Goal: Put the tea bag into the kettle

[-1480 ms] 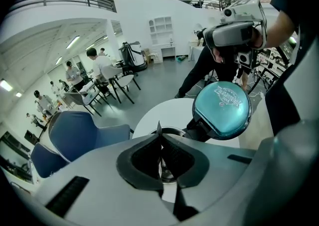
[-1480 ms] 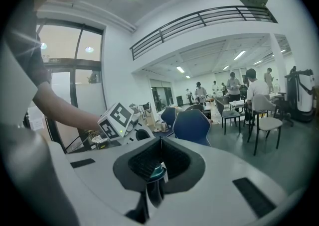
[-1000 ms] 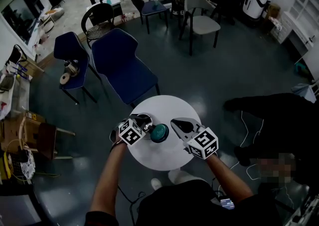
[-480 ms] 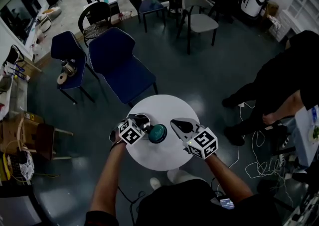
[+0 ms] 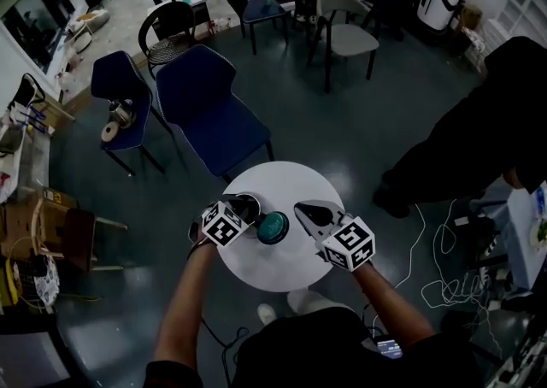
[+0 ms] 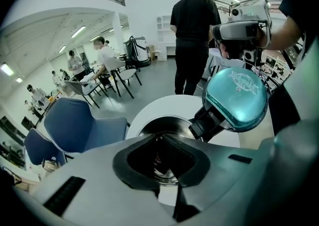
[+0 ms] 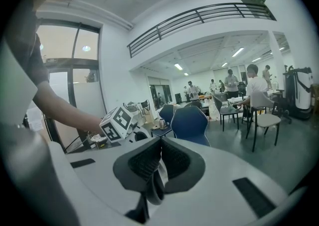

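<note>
A steel kettle [image 5: 249, 206] stands on the round white table [image 5: 275, 273], its teal lid [image 5: 274, 226] swung open to the right. My left gripper [image 5: 242, 208] hovers right over the mouth. In the left gripper view the kettle's rim [image 6: 164, 122] and the lid [image 6: 237, 98] lie just beyond my left gripper [image 6: 158, 136], whose pads stand slightly apart. Through that gap a small reddish-brown thing [image 6: 157, 159] shows inside the kettle; it may be the tea bag. My right gripper [image 5: 302, 207] rests beside the lid, and in its own view my right gripper [image 7: 161, 140] has its pads pressed together.
A blue chair [image 5: 209, 113] stands just beyond the table, with a second one [image 5: 120, 87] further left. A person in black [image 5: 483, 117] stands at the right, above loose cables [image 5: 438, 245] on the floor. Boxes and clutter [image 5: 34, 232] line the left wall.
Both grippers, the kettle and the lid have stayed almost still. The person in black at the right has stepped in and fills more of that side.
</note>
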